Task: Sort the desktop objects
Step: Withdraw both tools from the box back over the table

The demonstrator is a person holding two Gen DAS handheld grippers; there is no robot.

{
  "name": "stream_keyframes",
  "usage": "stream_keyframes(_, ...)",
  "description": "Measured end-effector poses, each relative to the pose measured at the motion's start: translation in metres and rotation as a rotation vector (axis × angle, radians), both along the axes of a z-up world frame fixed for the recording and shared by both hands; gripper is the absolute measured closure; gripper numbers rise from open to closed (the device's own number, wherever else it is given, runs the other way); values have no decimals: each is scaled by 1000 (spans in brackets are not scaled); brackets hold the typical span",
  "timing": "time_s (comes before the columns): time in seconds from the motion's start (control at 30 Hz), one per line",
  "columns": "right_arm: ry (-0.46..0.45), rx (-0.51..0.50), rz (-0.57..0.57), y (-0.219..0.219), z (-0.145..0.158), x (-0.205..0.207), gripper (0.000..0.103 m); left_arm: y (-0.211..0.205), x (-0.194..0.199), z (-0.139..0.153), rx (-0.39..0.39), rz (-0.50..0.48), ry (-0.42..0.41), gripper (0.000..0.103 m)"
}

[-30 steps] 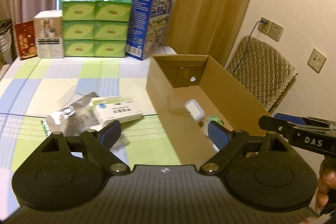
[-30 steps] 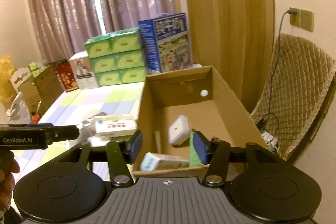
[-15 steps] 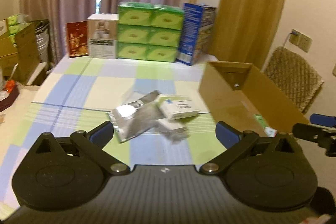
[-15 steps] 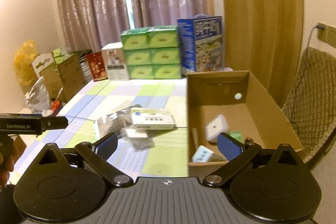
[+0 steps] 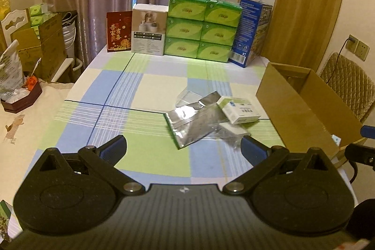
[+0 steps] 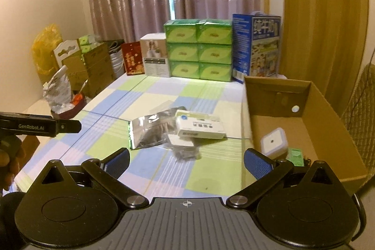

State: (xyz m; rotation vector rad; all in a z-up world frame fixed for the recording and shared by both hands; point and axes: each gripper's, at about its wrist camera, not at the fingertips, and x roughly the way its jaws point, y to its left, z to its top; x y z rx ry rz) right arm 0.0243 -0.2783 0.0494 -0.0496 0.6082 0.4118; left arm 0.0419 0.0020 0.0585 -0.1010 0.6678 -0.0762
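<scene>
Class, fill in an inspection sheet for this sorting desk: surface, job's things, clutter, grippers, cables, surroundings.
Surface: checked tablecloth, flat.
Job's things: white medicine box resting on a silver foil pouch; small clear packets beside them; open cardboard box at the table's right edge holds a white square case and a green packet.
Clutter: green tissue packs, blue carton, red and white boxes at the far edge.
Grippers: left gripper and right gripper, jaws open, empty.
Cables: one at the wall socket.
Surroundings: curtains, quilted chair.
</scene>
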Motion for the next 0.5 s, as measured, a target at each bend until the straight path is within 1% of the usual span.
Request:
stream_keyframes(0.23,14,-29,33,15,-12,8,2,10,11,-11,11,-8,15,1)
stream_keyframes(0.5,61,-40,58,29,-34,30,2,11,30,-23,31,-62,39,1)
